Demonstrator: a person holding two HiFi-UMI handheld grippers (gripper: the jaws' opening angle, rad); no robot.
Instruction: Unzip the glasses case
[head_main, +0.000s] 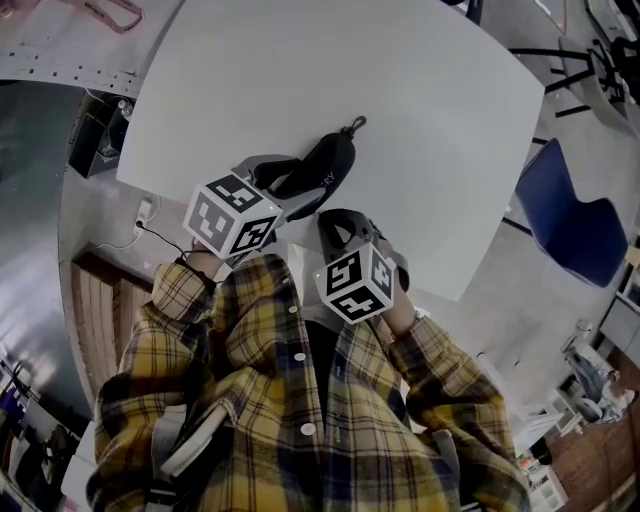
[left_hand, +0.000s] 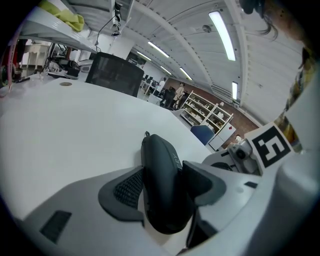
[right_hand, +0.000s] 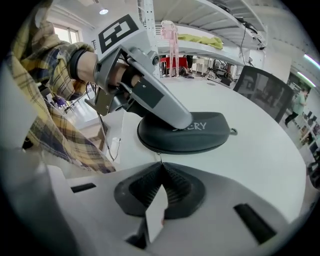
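- Black zipped clamshell glasses case (head_main: 332, 163) sits on the white round-cornered table (head_main: 400, 90), close to the edge nearest the person. Its small metal clip end (head_main: 353, 125) points away from them.
- Left gripper (head_main: 288, 187): claw clamped on the case at the near end. In the left gripper view both ribbed dark pads (left_hand: 127, 187) press against opposite sides of the case (left_hand: 159, 160), and the shell fills the gap.
- Right gripper (head_main: 338, 218): just beside the left one, at the case's near end.
- The right gripper view shows that claw (right_hand: 161, 167) pressed together, tips touching the case's seam. A thin dark zip pull (right_hand: 160, 159) runs from the seam into the tips. It is too small to see more.
- Same view: the case (right_hand: 200, 136) has white lettering (right_hand: 192, 126) on its domed face, and the left gripper's grey finger (right_hand: 162, 105) lies across it.
- Zip seam looks closed along the visible edge.
- Person wears a yellow plaid shirt (head_main: 280, 400). A blue chair (head_main: 570, 215) stands off the table's right side.
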